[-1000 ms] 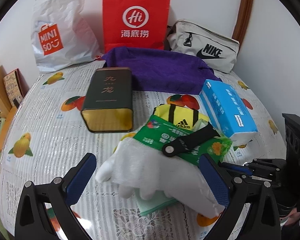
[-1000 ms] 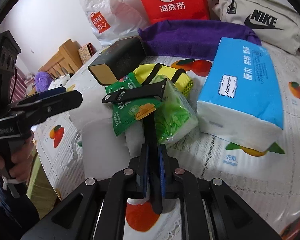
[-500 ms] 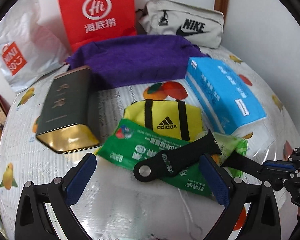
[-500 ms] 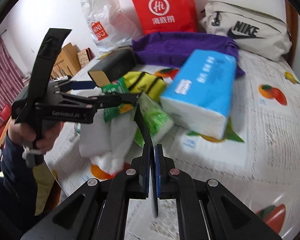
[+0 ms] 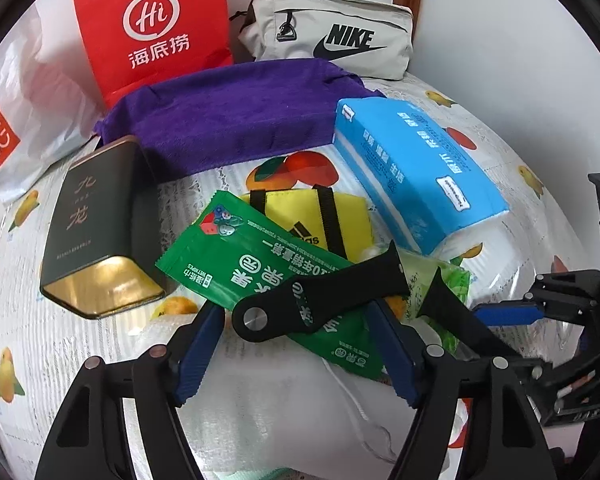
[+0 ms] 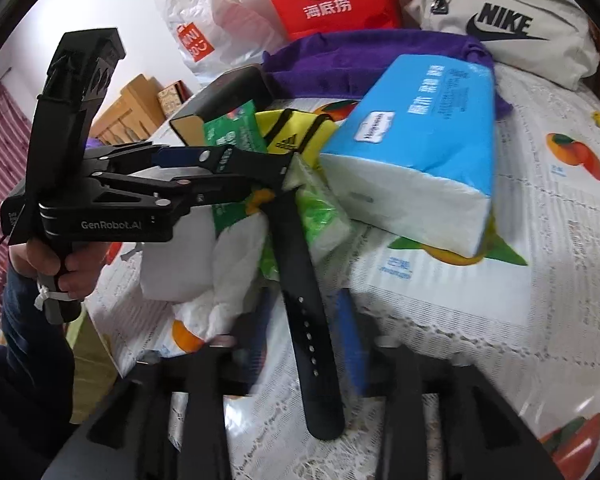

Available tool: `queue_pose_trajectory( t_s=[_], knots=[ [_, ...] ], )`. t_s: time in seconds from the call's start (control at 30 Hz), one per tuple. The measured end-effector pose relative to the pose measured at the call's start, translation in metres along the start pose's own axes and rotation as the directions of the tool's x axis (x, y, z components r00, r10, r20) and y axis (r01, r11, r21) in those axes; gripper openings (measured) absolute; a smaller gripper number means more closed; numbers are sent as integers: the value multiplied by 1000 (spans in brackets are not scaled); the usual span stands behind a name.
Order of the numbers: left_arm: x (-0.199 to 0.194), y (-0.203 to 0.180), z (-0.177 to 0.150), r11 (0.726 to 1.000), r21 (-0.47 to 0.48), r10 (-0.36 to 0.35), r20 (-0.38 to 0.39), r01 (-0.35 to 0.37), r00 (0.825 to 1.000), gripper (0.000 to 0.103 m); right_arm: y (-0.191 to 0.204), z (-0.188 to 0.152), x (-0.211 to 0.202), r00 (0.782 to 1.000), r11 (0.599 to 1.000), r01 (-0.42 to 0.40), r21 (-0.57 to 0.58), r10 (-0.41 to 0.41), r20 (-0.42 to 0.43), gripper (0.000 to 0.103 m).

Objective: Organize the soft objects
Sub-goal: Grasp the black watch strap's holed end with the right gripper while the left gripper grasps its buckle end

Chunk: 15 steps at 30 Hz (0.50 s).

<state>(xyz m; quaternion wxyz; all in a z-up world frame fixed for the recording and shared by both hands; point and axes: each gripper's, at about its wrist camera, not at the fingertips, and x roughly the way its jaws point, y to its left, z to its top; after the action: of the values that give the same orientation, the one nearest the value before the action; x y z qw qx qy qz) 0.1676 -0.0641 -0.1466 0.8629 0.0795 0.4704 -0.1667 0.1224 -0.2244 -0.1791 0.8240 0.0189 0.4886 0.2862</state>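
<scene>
left wrist view: the left gripper (image 5: 296, 344) has just been closing around the black strap (image 5: 320, 296) and the green wipes pack (image 5: 260, 268) — pads beside the strap, not clearly pressing. the pile is unsorted, most work remains.

right wrist view: the right gripper (image 6: 300, 364) has just opened — the strap's other half (image 6: 304, 308), pinched before, lies free between the jaws.

Both grippers: black frames w/ silver rivets, ribbed blue pads. Left gripper (image 6: 220, 168) seen side-on from right cam, "GenRobot.AI" in white on the body, tall black cam housing on top, white tie round the grip. Dark blue sleeve (image 6: 24, 332). Right gripper (image 6: 306, 360) blurred.
</scene>
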Motion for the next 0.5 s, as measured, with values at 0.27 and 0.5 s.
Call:
queue_pose_trajectory(
  t_s=[0.27,0.5],
  knots=[
    [8,0,6,999,-1,-33,-2,33,999,58,9,3,9,1000,998,21,-50,-21,13,19],
    [-3,10,3,997,-37,-65,17,66,998,27,4,1,-7,998,997,59,-48,-58,41,18]
  ],
)
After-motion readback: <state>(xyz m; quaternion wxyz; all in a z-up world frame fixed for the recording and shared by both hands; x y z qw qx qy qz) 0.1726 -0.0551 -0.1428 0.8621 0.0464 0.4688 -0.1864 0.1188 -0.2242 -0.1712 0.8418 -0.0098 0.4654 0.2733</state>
